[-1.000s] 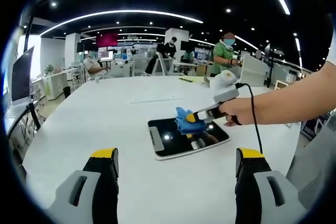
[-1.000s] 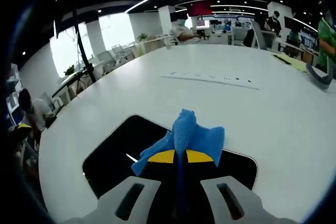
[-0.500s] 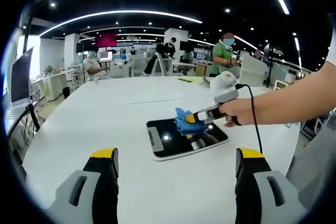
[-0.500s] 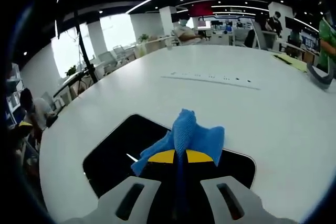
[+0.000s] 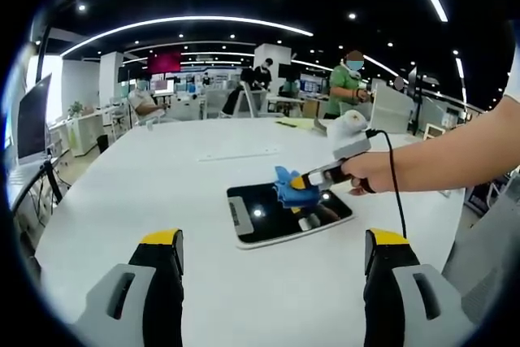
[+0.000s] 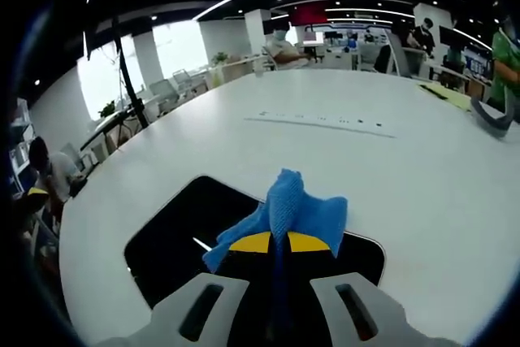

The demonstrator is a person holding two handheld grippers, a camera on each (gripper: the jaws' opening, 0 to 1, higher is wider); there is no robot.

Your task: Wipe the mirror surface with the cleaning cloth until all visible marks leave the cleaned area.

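Here, in the left gripper view, the left gripper (image 5: 273, 262) hangs over the white table (image 5: 146, 184) with its jaws spread wide and nothing between them. Ahead, toward one o'clock, the mirror (image 5: 280, 213) lies flat on the table, and the right gripper (image 5: 302, 182), held in a hand (image 5: 367, 173) reaching in from three o'clock, presses the blue cleaning cloth (image 5: 289, 189) onto it. In the right gripper view, the right gripper (image 6: 272, 243) has its jaws closed tight on the cleaning cloth (image 6: 292, 209), which sits at twelve o'clock over the mirror (image 6: 179, 233).
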